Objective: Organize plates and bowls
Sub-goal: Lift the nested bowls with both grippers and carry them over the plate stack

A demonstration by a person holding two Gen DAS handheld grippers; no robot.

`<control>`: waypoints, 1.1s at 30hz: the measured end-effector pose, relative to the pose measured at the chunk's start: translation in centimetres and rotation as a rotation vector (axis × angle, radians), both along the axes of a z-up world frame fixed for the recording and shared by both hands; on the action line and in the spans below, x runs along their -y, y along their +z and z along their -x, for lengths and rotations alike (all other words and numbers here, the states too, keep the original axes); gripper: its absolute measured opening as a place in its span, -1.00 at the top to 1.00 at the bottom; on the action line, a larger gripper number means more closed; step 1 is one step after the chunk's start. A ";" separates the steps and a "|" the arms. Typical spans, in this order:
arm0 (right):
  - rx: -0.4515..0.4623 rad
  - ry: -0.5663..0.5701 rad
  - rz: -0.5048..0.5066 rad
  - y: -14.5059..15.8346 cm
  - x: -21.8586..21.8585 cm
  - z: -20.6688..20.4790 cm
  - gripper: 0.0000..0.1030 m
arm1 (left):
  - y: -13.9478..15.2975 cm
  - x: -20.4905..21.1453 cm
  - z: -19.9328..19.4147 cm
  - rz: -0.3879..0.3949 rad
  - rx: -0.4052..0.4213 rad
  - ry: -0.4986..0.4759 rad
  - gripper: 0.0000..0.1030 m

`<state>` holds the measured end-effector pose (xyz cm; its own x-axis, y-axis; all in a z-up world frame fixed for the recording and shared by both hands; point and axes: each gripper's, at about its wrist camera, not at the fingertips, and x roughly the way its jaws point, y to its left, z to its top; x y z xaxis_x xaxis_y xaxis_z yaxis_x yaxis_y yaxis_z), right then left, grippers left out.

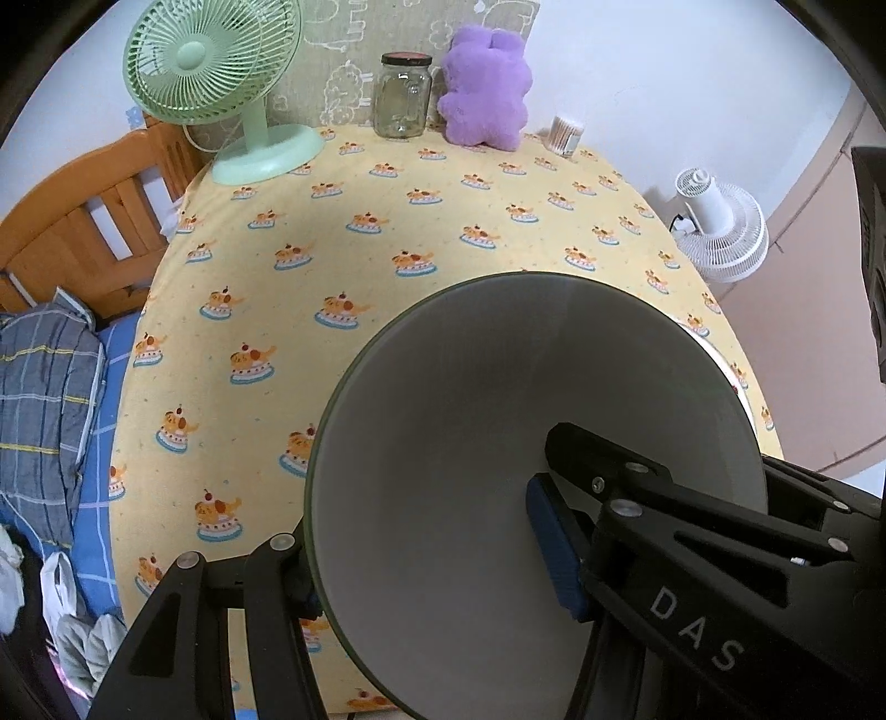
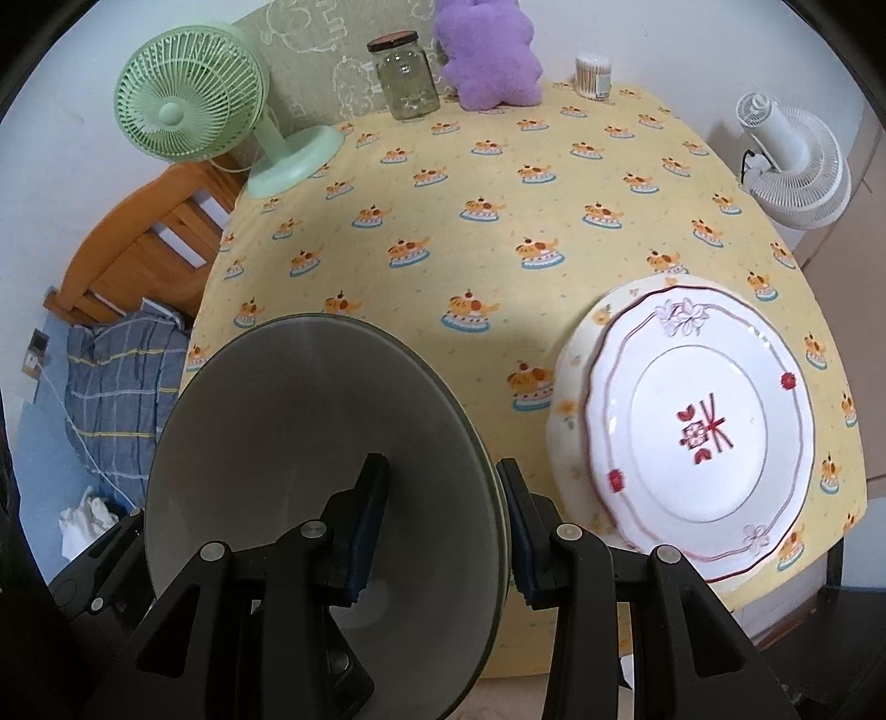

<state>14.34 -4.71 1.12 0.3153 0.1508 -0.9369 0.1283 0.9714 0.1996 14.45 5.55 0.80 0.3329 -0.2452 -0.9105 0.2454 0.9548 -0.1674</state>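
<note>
Both grippers hold a large grey bowl over the front part of the yellow-clothed table. My left gripper is shut on the bowl's left wall, with one finger outside the rim and the blue pad inside. My right gripper is shut on the right wall of the grey bowl, with one pad inside and one outside. To the right, a white plate with red decoration lies on a cream flowered plate.
Along the table's back stand a green desk fan, a glass jar, a purple plush toy and a tub of cotton swabs. A white fan is off the right edge. A wooden bed frame with bedding is on the left.
</note>
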 end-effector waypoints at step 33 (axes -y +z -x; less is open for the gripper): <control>0.021 0.171 0.038 1.6 15.8 -1.2 0.17 | 0.5 15.4 1.0 0.043 0.003 0.187 -0.17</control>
